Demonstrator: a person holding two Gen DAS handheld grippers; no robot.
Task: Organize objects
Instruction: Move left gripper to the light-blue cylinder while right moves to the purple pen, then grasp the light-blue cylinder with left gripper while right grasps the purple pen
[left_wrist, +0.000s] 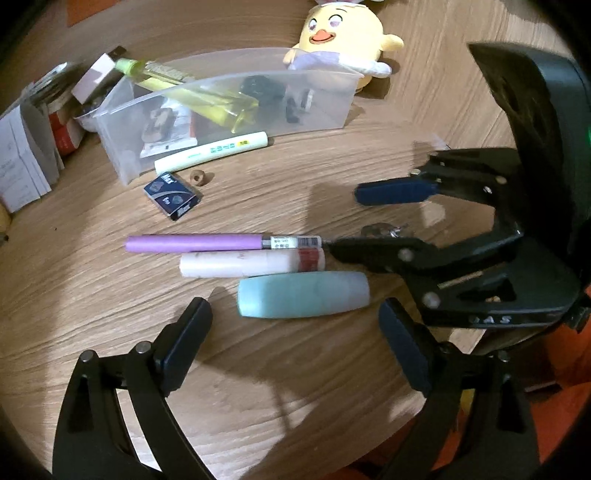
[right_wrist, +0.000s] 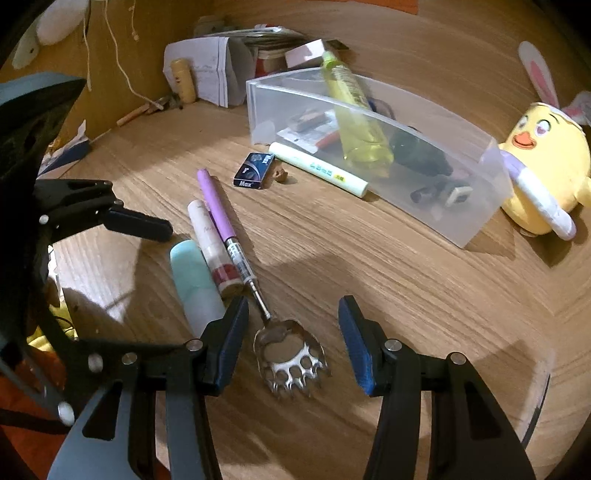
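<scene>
Left gripper (left_wrist: 295, 332): jaws wide apart, nothing between them, poised over the teal tube (left_wrist: 303, 294). Right gripper (right_wrist: 291, 343): jaws apart on either side of the scratcher's (right_wrist: 291, 360) claw head, pads not touching it.

Teal tube, white tube (left_wrist: 251, 263) and scratcher lie side by side on the table (right_wrist: 406, 288), touching or nearly so.

Clear bin (right_wrist: 369, 155) stands well beyond them, with a yellow bottle (right_wrist: 354, 110) leaning in it.

White pen (right_wrist: 317, 168) lies along the bin's front wall; blue box (right_wrist: 254, 170) just beside it.
</scene>
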